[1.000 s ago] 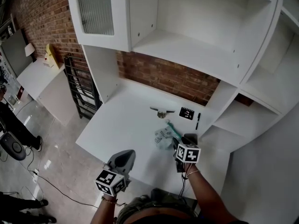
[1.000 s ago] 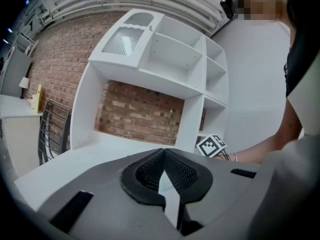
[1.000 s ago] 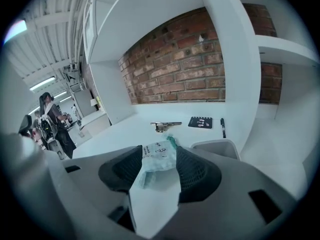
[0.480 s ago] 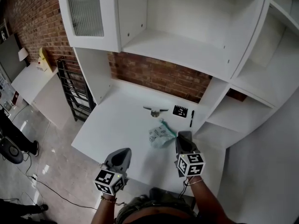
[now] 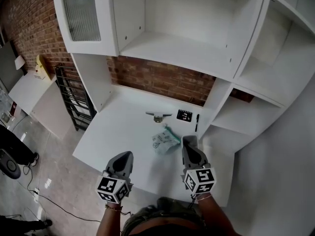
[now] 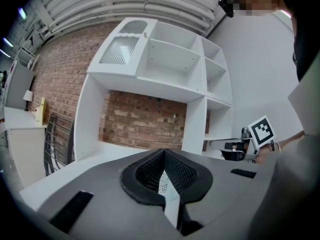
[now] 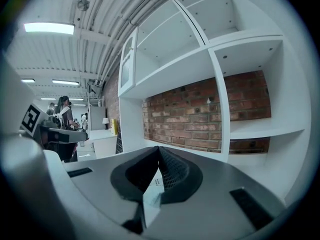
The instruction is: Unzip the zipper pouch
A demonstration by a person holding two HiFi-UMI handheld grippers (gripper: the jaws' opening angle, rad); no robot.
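The left hand-held gripper (image 5: 124,155) hovers over the near edge of the surface (image 5: 118,127), its jaws pressed together on nothing. The right hand-held gripper (image 5: 188,139) has just been closing its jaws, with nothing between them. The pouch (image 5: 164,140) lies on the surface just left of its tip, with a pen (image 5: 197,122) beyond.

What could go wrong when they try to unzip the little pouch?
The pouch lies loose on the white desk, and both the left gripper and the right gripper are shut and empty, the right's jaws having just closed on nothing. Tugging the zipper with one gripper alone could drag the whole pouch. It might then slide into the pen or the metal piece lying just beyond it.
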